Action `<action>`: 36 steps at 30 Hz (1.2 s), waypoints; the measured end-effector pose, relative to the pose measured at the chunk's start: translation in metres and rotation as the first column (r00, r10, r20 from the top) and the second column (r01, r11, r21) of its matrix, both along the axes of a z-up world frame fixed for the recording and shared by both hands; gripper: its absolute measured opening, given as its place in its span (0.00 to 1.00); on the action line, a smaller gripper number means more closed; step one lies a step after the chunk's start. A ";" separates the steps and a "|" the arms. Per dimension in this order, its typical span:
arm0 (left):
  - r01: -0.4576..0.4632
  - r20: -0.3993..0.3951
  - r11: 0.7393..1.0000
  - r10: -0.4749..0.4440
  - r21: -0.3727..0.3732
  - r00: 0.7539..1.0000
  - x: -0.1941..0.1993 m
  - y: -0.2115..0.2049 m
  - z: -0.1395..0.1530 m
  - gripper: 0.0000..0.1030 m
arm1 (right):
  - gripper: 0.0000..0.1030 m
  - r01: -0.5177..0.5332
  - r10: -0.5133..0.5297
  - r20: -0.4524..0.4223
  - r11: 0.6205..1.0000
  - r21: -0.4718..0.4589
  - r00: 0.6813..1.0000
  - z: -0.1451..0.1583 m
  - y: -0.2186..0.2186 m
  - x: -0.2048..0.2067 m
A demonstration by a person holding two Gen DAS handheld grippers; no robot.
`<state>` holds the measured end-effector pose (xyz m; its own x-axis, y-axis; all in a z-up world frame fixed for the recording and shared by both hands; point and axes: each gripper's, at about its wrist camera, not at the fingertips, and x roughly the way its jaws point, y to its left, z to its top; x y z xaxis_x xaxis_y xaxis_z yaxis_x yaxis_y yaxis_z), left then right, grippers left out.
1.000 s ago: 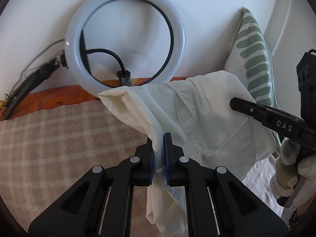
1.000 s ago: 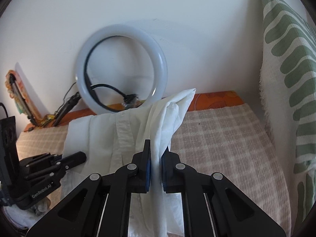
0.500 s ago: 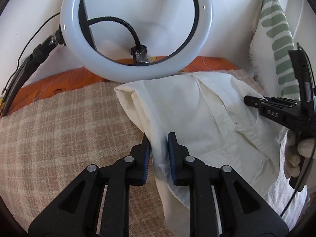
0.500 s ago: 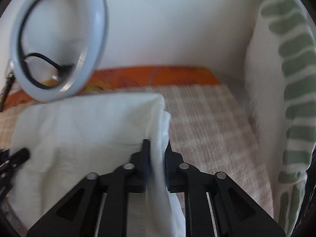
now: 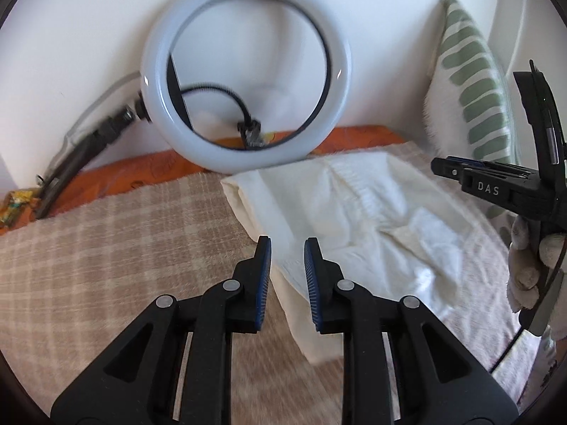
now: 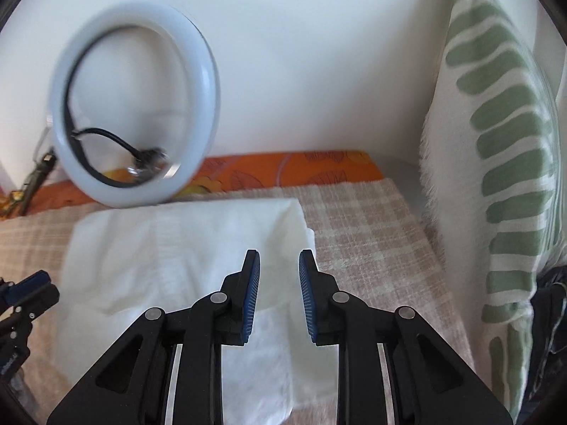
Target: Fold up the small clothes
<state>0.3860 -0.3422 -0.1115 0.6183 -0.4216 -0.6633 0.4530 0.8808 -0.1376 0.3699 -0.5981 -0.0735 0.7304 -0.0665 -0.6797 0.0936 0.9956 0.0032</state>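
- My left claw [image 5: 287,248] stands spread; its jaws have just been opening, and the cream garment [image 5: 354,212] lies under the gap with neither pad pressing on it.
- My right claw [image 6: 279,260] is likewise spread, its jaws just opened, with the same cloth showing between and below them, unpinched.
- The garment lies flat on the checked blanket [image 5: 106,248], centre-right in the left view and centre-left in the right view; its far edge sits just beside the ring light [image 5: 244,74].
- Handling, in my judgement: thin woven cloth, light and limp, prone to wrinkling and to sliding over itself. It holds no shape once lifted.
- A raised seam or placket runs down its middle in the left view; the near part is rumpled.
- Best hold, I judge: the two side edges or corners nearest each claw, pinched at a doubled hem so that the layers do not slip apart.
- Surface: a soft bed, beige-checked blanket over an orange patterned sheet [image 6: 301,166]. It gives under pressure, so creases will not press sharp.
- Room: plain white wall [image 6: 319,53] behind; green-striped pillow [image 6: 496,141] upright at the right; ring light leaning on the wall, cable trailing at left.
- A gloved hand [image 5: 528,265] grips the right claw's handle at the right edge of the left view.
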 end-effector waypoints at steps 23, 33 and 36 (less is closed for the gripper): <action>0.034 0.204 0.998 -0.023 -0.048 0.979 -0.214 0.122 0.105 0.20 | 0.21 -0.051 0.052 0.228 0.999 -0.009 0.972 0.106 0.102 -0.238; 0.048 0.202 0.998 -0.040 -0.035 0.979 -0.255 0.148 0.082 0.47 | 0.43 -0.001 -0.019 0.252 0.997 0.080 0.968 0.075 0.118 -0.279; 0.055 0.204 0.998 -0.047 -0.031 0.978 -0.259 0.150 0.078 0.59 | 0.44 0.016 -0.030 0.243 0.998 0.061 0.970 0.067 0.124 -0.278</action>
